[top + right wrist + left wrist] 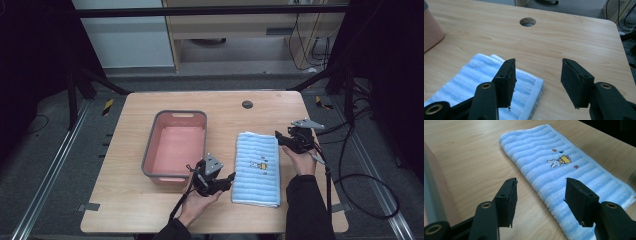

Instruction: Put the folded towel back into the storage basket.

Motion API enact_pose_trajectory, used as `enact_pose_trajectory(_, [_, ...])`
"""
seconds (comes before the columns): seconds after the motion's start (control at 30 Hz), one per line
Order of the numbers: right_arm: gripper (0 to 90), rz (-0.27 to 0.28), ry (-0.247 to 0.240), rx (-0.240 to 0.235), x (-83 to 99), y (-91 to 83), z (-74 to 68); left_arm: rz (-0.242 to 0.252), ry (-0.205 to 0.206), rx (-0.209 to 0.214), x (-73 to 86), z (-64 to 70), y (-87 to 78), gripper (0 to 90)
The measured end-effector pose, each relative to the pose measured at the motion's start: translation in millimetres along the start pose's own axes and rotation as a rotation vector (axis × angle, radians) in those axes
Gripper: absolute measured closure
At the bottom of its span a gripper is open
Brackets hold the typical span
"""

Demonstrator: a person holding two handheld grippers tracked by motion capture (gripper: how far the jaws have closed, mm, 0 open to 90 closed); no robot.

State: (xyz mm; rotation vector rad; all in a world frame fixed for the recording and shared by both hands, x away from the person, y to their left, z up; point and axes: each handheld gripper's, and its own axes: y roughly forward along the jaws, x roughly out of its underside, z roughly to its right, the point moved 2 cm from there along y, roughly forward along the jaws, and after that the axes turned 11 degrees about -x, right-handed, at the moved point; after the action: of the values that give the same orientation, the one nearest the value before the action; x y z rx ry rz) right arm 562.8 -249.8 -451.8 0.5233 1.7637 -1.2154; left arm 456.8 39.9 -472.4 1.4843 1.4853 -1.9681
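Towel (257, 168) lay folded on the table (130, 200) beside a pink bin (176, 145); left gripper (231, 178) and right gripper (278, 136) hovered near it, jaws apart.

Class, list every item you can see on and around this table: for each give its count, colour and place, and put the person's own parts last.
Table: one, light wood, centre of the high view.
Basin: one, pink inside with a grey rim, on the table's left half, nothing in it.
Towel: one, folded, light blue striped with a small cartoon rabbit motif, lying flat to the right of the basin.
Cable hole: one, dark, round, near the table's far edge.
Tape marks: two, grey, at the table's near corners.
Left gripper: one, black, jaws open, at the towel's near left edge.
Right gripper: one, black, jaws open, at the towel's far right corner.
Hands: two, each holding a gripper.
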Motion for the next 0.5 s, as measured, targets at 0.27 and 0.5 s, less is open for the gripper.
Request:
enact_pose_trajectory(0.27, [46.7, -0.011, 0.010, -0.015, 7.8, 12.7, -2.0, -0.038, 0.021, 0.019, 8.3, 11.5, 11.7, 45.3])
enact_pose_trajectory(0.5, [48.8, -0.059, 0.033, -0.009, 21.7, 24.3, 5.0, -0.064, 0.032, 0.031, 13.9, 18.0, 20.2, 49.3])
